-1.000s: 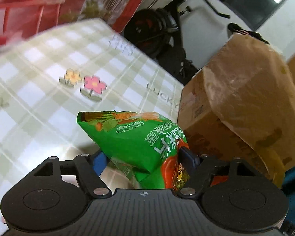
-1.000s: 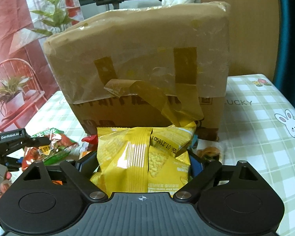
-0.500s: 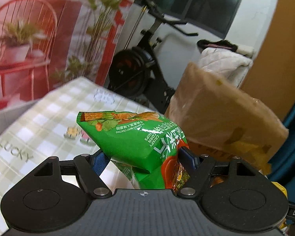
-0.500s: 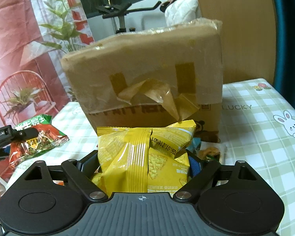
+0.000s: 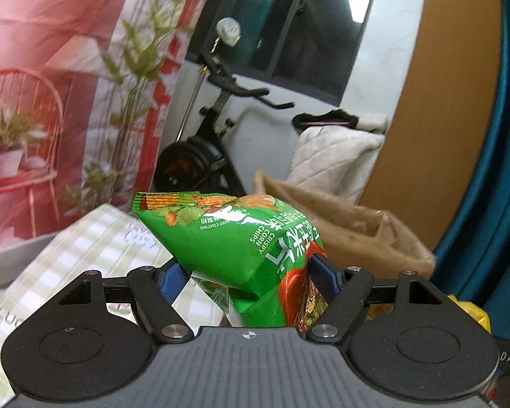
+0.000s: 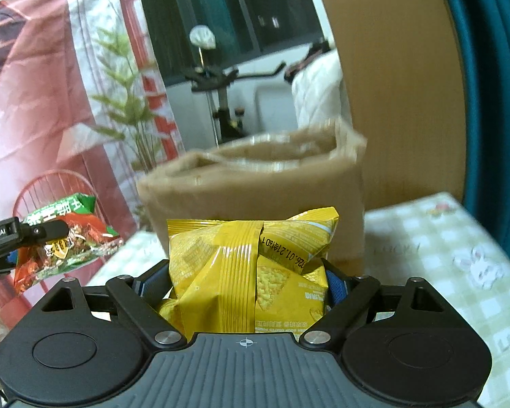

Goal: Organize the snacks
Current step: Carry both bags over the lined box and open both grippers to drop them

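Note:
My left gripper (image 5: pixel 250 277) is shut on a green bag of corn chips (image 5: pixel 234 238), which sticks up and forward between the blue pads. That same green bag (image 6: pixel 64 241) and the left gripper (image 6: pixel 34 233) show at the left of the right wrist view, held in the air. My right gripper (image 6: pixel 246 277) is shut on a yellow snack bag (image 6: pixel 244 272). An open brown cardboard box (image 6: pixel 255 187) stands just behind the yellow bag; its open top faces up. In the left wrist view the box (image 5: pixel 350 227) lies ahead to the right, below the green bag's level.
A green-checked tablecloth (image 6: pixel 442 258) covers the table (image 5: pixel 85 238). Behind it stand an exercise bike (image 5: pixel 204 149), a white quilted bundle (image 5: pixel 333 159), a wooden panel (image 5: pixel 442 102) and a red plant-print backdrop (image 5: pixel 51 85). A blue curtain (image 5: pixel 493 187) hangs at the right.
Both grippers have risen with their bags held. The box has sunk in both views, so its open top now shows. The left view has swung from the tablecloth up to the room.

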The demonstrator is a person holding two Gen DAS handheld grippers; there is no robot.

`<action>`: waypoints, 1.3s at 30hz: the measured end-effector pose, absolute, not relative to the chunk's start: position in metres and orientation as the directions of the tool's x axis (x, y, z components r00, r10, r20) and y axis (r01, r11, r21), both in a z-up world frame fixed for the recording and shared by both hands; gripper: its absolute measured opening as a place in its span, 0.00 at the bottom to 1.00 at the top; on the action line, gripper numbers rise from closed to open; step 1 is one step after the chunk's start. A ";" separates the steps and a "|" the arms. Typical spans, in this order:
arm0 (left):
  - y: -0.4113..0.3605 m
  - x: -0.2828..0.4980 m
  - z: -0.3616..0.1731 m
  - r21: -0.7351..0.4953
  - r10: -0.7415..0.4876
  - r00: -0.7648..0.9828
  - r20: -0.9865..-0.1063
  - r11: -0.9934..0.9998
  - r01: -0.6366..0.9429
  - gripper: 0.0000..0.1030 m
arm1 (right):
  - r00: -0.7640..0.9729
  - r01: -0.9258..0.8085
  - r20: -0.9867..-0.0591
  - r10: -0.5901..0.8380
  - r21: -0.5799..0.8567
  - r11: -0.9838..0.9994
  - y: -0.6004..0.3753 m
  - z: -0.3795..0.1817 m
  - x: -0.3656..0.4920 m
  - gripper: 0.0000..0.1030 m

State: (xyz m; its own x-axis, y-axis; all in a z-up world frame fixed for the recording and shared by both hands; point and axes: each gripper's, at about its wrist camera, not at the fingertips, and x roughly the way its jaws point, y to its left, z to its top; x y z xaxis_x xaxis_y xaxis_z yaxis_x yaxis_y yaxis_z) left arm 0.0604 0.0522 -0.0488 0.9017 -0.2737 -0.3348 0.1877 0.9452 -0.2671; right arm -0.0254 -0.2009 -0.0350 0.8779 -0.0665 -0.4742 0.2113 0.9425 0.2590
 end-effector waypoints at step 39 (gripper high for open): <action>-0.061 0.210 -0.005 0.018 -0.332 0.865 -0.376 0.931 0.365 0.75 | 0.889 0.213 -0.433 -0.153 0.094 0.972 -0.311 -0.004 0.176 0.83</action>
